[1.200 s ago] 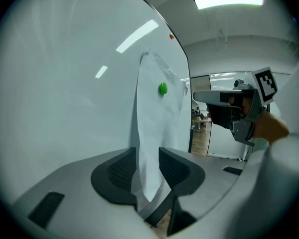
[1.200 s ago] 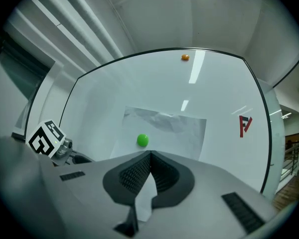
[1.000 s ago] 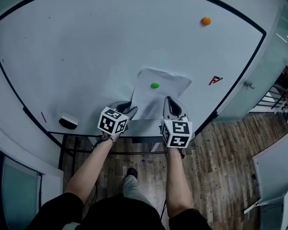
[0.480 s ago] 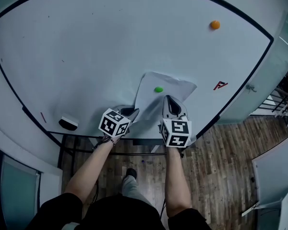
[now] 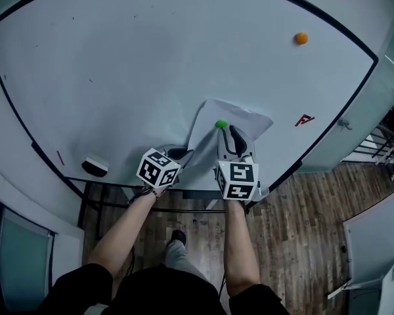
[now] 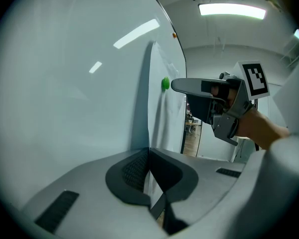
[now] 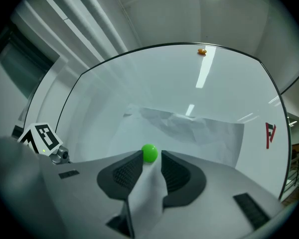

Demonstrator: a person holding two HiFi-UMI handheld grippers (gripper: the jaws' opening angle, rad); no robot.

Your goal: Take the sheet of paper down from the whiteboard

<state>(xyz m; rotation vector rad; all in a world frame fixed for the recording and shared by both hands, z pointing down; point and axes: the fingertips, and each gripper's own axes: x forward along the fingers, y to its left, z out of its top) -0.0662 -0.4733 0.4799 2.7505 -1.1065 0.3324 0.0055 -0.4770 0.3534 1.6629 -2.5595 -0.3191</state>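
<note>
- Paper (image 5: pixel 244 118): creased sheet on the lower-middle part of the board (image 5: pixel 138 64). A green magnet (image 5: pixel 221 124) sits on its face. The lower part stands off the board, toward me.
- My L gripper (image 6: pixel 148 156): jaws together, clamped on the paper's lower-left edge. In the L gripper view the sheet's edge runs up out of the pads, w/ the board just beside it.
- My R gripper (image 7: pixel 152 157): jaws apart and opening. A fold of paper lies in the gap, and the green magnet sits right at the tips, between them. Pads look clear of the fold; can't tell if the tips touch the magnet.
- Head view: both grippers side by side at the paper's lower edge, L at its left corner, R just under the green magnet. Marker cubes (image 5: pixel 159 168) face up.
- Orange magnet (image 5: pixel 302 38): upper right of the board, well apart from the paper.
- Red mark (image 5: pixel 305 119): on the board, right of the paper, near its edge.
- Eraser (image 5: pixel 95 166): low on the board's left, near the frame.
- Wood floor (image 5: pixel 295 215): below the board.
</note>
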